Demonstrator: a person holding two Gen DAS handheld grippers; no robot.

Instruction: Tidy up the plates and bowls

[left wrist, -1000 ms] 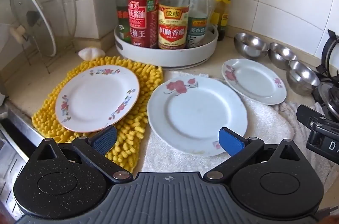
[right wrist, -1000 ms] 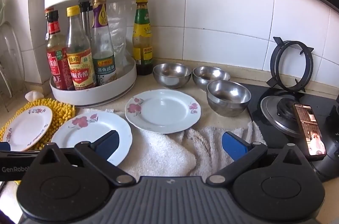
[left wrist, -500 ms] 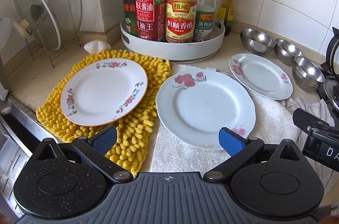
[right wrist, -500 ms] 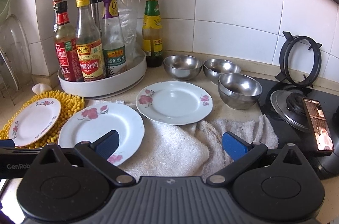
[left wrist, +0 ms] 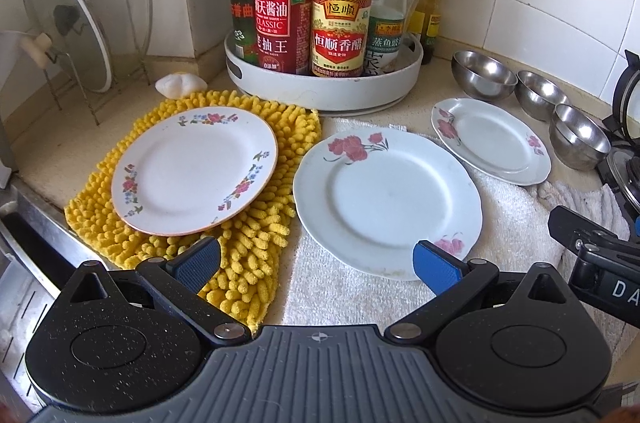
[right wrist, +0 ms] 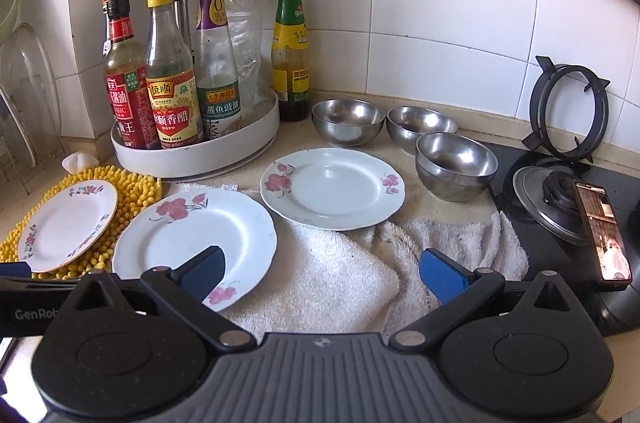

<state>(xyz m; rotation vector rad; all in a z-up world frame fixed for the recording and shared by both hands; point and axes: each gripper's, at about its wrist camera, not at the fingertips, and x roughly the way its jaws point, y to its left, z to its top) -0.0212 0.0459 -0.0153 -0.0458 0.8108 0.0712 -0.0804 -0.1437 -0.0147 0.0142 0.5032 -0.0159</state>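
Three plates lie on the counter. A floral plate [left wrist: 195, 170] [right wrist: 67, 223] rests on a yellow mat [left wrist: 256, 235]. A larger white plate with red flowers [left wrist: 386, 201] [right wrist: 195, 235] lies on a white towel [right wrist: 340, 283]. A smaller flowered plate [left wrist: 490, 139] [right wrist: 332, 187] sits further right. Three steel bowls [left wrist: 483, 75] [right wrist: 348, 121] [right wrist: 420, 127] [right wrist: 455, 165] stand behind it. My left gripper [left wrist: 316, 263] is open, hovering near the front edges of the two left plates. My right gripper [right wrist: 322, 273] is open above the towel, holding nothing.
A white turntable rack [right wrist: 196, 159] full of sauce bottles stands at the back. A glass lid [left wrist: 66, 23] leans in a wire rack at left. A stove with a pot lid [right wrist: 552, 207] and a phone [right wrist: 602, 231] lies at right. A sink edge [left wrist: 36, 223] runs at left.
Both grippers have moved forward and a little lower toward the plates, which now look larger. Nothing on the counter has moved and both grippers stay open.
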